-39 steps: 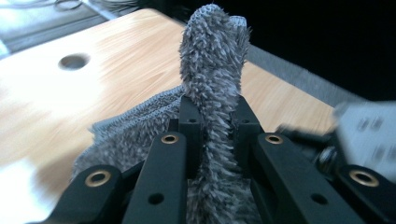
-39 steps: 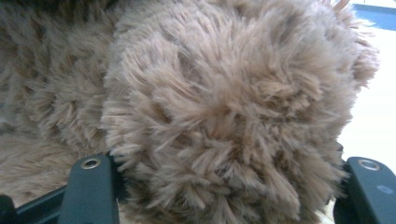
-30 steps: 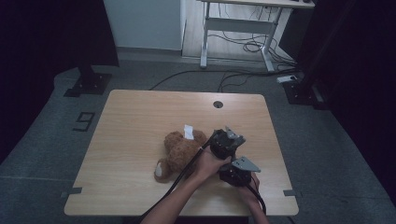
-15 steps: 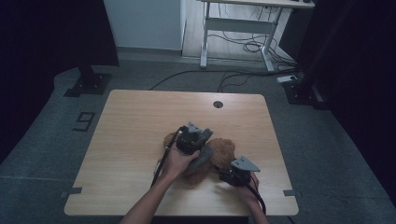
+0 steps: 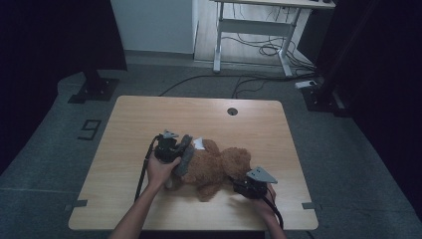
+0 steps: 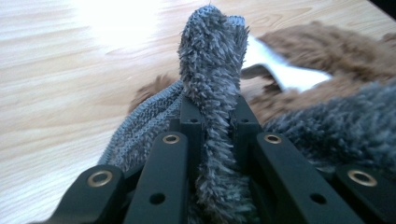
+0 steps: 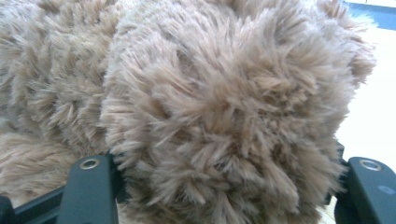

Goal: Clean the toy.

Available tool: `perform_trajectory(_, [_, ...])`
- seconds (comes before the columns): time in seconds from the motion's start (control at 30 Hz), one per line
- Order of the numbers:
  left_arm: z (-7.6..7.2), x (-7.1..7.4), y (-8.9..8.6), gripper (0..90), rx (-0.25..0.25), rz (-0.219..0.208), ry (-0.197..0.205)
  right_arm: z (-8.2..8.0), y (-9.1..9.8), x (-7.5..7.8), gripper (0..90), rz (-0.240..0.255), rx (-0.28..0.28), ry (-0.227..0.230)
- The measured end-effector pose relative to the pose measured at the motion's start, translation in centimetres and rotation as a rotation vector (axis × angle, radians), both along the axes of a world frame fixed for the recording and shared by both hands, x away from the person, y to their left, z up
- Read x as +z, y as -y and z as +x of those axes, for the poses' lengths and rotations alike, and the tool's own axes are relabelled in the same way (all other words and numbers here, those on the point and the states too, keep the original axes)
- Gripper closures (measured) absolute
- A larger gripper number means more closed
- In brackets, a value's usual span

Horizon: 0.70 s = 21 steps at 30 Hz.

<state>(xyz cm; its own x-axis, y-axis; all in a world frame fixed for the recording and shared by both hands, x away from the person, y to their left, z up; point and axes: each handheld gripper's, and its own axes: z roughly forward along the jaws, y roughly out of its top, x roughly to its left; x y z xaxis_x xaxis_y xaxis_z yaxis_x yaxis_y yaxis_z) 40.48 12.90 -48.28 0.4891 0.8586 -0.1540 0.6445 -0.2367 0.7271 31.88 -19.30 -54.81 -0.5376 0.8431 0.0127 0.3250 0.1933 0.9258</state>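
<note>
A brown teddy bear lies on its side across the middle of the wooden table, a white tag at its back. My left gripper is at the bear's left end, shut on a grey fluffy cloth that hangs against the bear. In the left gripper view the cloth stands pinched between the jaws of that gripper, with bear fur and the tag beyond. My right gripper grips the bear's right end; fur bulges between its jaws.
A round cable hole sits near the table's far edge. Beyond the table stand a desk frame with cables on the floor and a black stand base at the left. The table's left part is bare wood.
My left gripper has carried the grey cloth leftward, from beside the right gripper across the bear to its left end. The right gripper has stayed on the bear.
</note>
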Motion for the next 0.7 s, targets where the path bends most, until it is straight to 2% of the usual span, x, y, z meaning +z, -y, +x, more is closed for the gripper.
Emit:
perform_trajectory(0.1, [-0.4, 0.9, 0.0, 79.5, -0.005, 0.031, 0.061, 0.0, 0.0, 0.0, 32.9, 0.002, -0.002, -0.004])
perform_trajectory(0.17, [-0.7, 2.2, 0.3, 79.5, -0.023, 0.017, 0.101, 0.0, 0.1, 0.0, 32.9, 0.004, -0.004, -0.006])
perform_trajectory(0.23, [-1.2, 3.7, 1.3, 79.6, -0.058, -0.008, 0.132, 0.1, 0.1, 0.0, 32.9, 0.007, -0.004, -0.007])
perform_trajectory(0.37, [-2.3, 6.2, 5.3, 79.4, -0.164, -0.036, 0.183, 0.1, 0.1, 0.0, 32.9, 0.006, -0.006, -0.004])
perform_trajectory(0.43, [-2.8, 7.0, 8.3, 79.3, -0.224, -0.039, 0.193, 0.1, 0.1, 0.0, 32.9, 0.003, -0.006, -0.002])
perform_trajectory(0.53, [-2.9, 7.2, 12.0, 79.2, -0.289, -0.031, 0.188, 0.1, 0.1, 0.0, 32.8, 0.003, -0.006, -0.001])
perform_trajectory(0.57, [-2.8, 7.0, 13.6, 79.2, -0.309, -0.03, 0.177, 0.1, 0.1, 0.0, 32.9, 0.003, -0.005, -0.001])
perform_trajectory(0.63, [-2.5, 6.5, 15.7, 79.1, -0.33, -0.02, 0.159, 0.1, 0.1, 0.0, 32.8, 0.006, -0.005, -0.001])
perform_trajectory(0.7, [-1.9, 5.2, 17.9, 79.0, -0.336, 0.02, 0.125, 0.1, 0.1, 0.0, 32.8, 0.007, -0.002, -0.003])
